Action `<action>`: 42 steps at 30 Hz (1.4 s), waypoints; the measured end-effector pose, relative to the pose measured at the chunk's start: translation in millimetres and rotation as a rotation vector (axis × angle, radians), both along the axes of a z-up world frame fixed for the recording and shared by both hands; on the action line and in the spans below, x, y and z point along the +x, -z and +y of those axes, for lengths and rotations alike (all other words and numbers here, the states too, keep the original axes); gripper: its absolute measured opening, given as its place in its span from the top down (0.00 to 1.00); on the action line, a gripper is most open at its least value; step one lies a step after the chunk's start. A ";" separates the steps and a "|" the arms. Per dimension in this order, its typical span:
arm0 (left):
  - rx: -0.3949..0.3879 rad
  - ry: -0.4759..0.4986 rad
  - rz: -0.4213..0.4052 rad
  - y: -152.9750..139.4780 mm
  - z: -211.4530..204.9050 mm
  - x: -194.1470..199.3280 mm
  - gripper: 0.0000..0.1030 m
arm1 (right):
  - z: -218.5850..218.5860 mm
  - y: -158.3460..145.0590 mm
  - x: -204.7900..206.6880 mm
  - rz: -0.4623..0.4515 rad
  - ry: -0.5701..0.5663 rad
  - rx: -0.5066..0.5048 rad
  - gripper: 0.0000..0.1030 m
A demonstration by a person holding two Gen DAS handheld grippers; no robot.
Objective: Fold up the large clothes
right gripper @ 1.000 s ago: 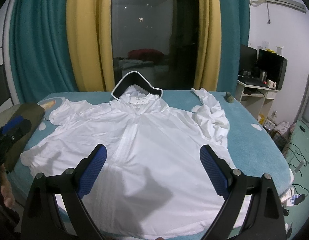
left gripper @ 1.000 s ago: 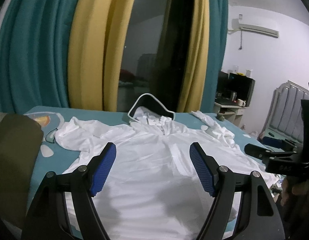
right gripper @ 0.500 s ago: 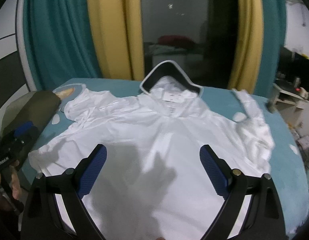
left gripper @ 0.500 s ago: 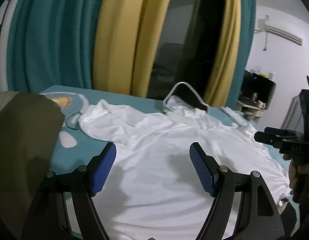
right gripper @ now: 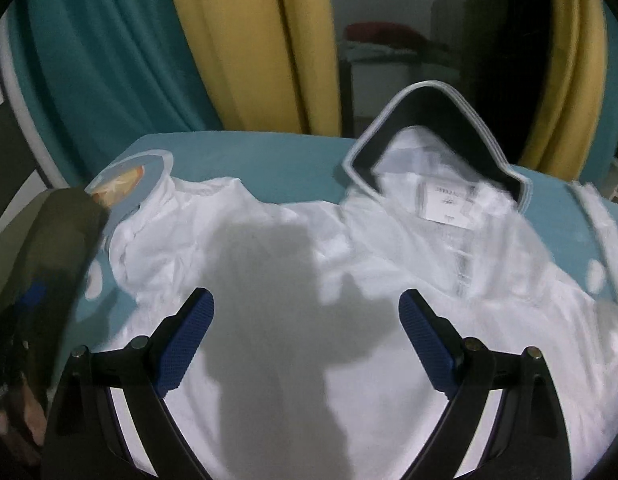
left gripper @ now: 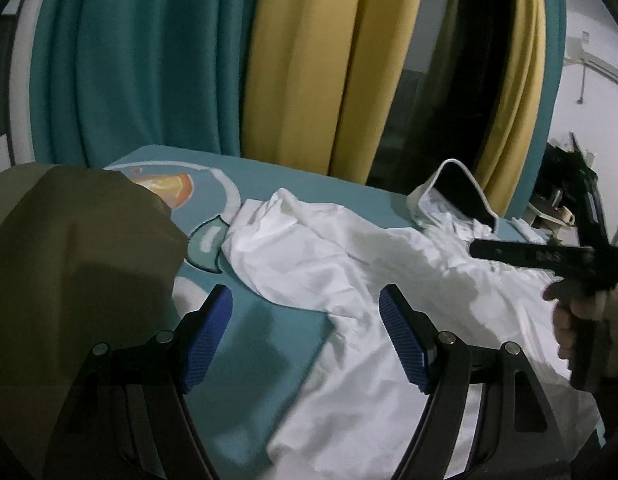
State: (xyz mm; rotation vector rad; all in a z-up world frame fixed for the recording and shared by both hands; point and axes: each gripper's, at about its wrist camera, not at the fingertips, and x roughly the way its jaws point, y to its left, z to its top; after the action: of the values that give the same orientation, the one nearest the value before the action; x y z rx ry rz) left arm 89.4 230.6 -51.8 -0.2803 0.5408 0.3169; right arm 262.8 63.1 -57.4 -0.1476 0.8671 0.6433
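Hovering open and empty, left tongs [left gripper: 303, 334] and right tongs [right gripper: 307, 344] face a white hoodie [right gripper: 293, 280] spread flat on the bed [left gripper: 269, 336], hood [right gripper: 433, 140] farthest away. Its left sleeve [left gripper: 277, 240] lies just ahead of the left tongs, the nearer pair; probably the first fold.

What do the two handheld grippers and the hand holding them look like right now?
Both the left gripper and the right gripper have matte black angular frames with silver pivot bolts and two fingers faced with blue, finely textured pads. In the left wrist view, the right gripper's black body carries small, unreadable lettering and is gripped by a bare hand. No cables or sleeves are visible.
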 end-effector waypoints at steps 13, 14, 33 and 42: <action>-0.088 -0.036 0.044 24.8 33.5 9.5 0.24 | 90.9 54.2 67.8 0.153 -0.041 -0.030 0.47; -0.089 -0.037 0.046 25.2 33.8 8.5 0.24 | 93.9 54.3 67.2 0.149 -0.049 -0.036 0.49; -0.015 0.019 0.031 -3.5 -11.4 -1.5 0.24 | 5.8 -45.2 46.8 -0.082 -0.099 0.057 0.97; 0.011 0.063 0.042 -8.3 -48.1 8.9 0.24 | -118.0 -70.9 52.9 -0.082 0.008 0.054 0.96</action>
State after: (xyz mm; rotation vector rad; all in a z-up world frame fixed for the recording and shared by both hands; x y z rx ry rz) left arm 98.3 182.5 -43.6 -0.2455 0.5875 0.2651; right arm 315.8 -54.9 13.4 -0.1214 0.7700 0.6484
